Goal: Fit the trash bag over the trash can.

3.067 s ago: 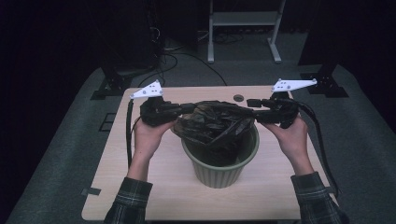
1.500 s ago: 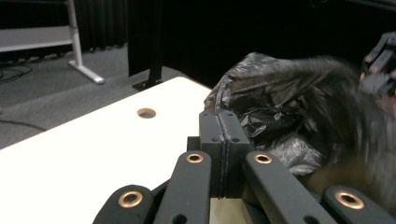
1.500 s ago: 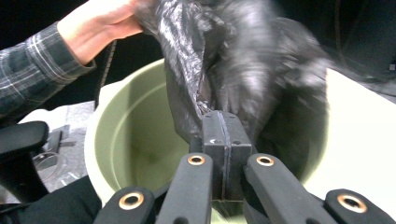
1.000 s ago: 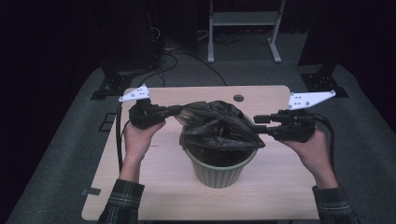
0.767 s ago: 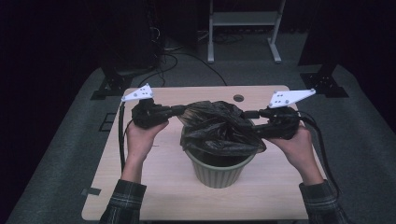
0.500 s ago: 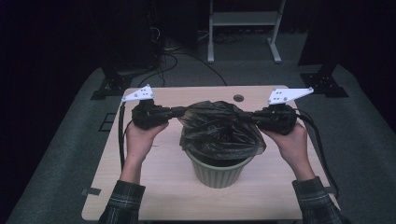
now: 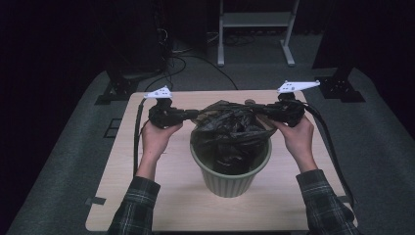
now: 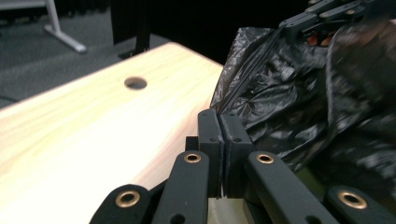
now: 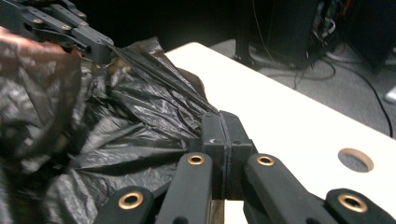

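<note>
Presently, at frame centre, left gripper [image 7: 195,114] and right gripper [image 7: 258,109] each have fingers clenched on the black bag's [image 7: 230,132] rim, stretched above the green bin [image 7: 230,178] on the counter [image 7: 147,196].

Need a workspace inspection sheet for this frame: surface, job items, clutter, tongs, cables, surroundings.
Surface: light wooden table with a round hole.
Job's things: black bin bag over the mouth of a green bin.
Clutter: nothing seen.
Grippers: left tongs and right tongs shut on the bag's edge at opposite sides.
Cables: one trails from each gripper; more lie on the floor behind.
Surroundings: grey carpet, dark room, white stand.
</note>
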